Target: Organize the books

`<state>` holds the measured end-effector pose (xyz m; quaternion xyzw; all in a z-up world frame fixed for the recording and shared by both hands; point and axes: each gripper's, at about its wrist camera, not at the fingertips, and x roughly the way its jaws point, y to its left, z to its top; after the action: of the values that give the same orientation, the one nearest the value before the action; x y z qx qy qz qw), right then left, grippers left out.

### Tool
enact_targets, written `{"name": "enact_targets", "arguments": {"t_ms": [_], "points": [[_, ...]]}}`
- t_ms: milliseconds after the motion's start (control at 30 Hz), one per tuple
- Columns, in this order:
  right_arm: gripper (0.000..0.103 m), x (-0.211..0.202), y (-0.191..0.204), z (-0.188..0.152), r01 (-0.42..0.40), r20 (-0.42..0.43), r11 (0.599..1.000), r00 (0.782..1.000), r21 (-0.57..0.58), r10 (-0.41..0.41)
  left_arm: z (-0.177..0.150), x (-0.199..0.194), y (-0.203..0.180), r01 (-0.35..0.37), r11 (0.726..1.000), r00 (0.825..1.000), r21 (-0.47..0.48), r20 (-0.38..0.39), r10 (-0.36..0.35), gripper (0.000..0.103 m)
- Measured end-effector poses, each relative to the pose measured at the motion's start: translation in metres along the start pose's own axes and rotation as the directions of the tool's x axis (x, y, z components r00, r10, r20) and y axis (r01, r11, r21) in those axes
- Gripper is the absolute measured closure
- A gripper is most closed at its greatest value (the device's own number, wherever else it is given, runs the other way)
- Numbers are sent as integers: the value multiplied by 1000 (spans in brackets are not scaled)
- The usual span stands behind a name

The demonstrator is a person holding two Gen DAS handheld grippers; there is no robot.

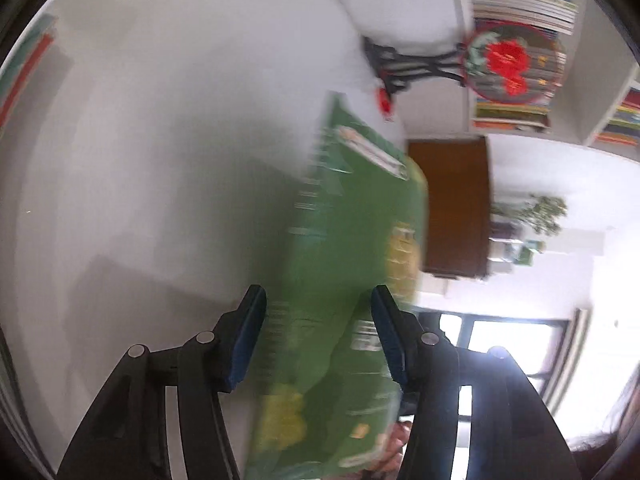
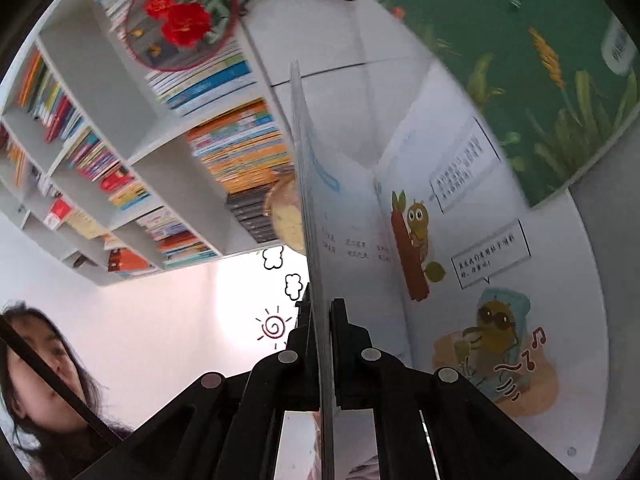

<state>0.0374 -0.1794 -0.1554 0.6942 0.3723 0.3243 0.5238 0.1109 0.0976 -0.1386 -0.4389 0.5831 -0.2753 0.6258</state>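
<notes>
While clamped edge-on, picture book [image 2: 316, 208] between right fingers [image 2: 340, 320].

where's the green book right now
In the left wrist view the green-covered book stands blurred between the left gripper's open jaws, low and centre-right, before the white wall. The right wrist view shows it upper right, behind the open picture book.

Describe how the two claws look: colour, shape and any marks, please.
Both are black plastic two-finger tools. The left claw has flat blue pads on the inner faces of its fingers, and round silver pins at the joints of the linkage bars. The right claw has the same black bars and silver pins; its pads are hidden. No cables or sleeves show.
</notes>
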Motion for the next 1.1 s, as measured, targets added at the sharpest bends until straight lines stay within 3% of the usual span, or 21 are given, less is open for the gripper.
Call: {"name": "enact_targets", "arguments": {"t_ms": [67, 133, 200, 267, 467, 667, 833, 1000, 1100], "points": [[100, 2, 5, -2, 22, -7, 1000, 1000, -12, -22, -6, -6, -15, -59, 995, 998, 79, 29, 56, 62], [100, 4, 7, -3, -11, -3, 1000, 1000, 3, 11, -13, -19, -32, -122, 981, 990, 150, 85, 110, 68], [100, 6, 16, -5, 12, -3, 1000, 1000, -28, -12, -12, -30, -41, -139, 977, 986, 161, 119, 121, 78], [100, 7, 23, -10, 5, -15, 999, 1000, -39, -5, -8, -43, -46, -143, 977, 984, 161, 133, 122, 78], [100, 69, 46, -27, -32, -91, 996, 996, -80, 25, -17, -112, -57, -228, 957, 948, 181, 266, 176, 78], [100, 146, 49, -58, -56, -195, 994, 980, -91, 38, -24, -187, -29, -250, 960, 910, 123, 368, 190, 78], [99, 202, 29, -82, -37, -261, 996, 965, -82, 14, -24, -235, 11, -295, 954, 876, 53, 414, 248, 78], [99, 242, 4, -95, 20, -298, 997, 954, -78, -43, -17, -261, 48, -299, 954, 858, -3, 437, 270, 78], [99, 254, -8, -97, 125, -293, 983, 943, -132, -160, -10, -266, 68, -298, 954, 861, -19, 427, 277, 78]]}}
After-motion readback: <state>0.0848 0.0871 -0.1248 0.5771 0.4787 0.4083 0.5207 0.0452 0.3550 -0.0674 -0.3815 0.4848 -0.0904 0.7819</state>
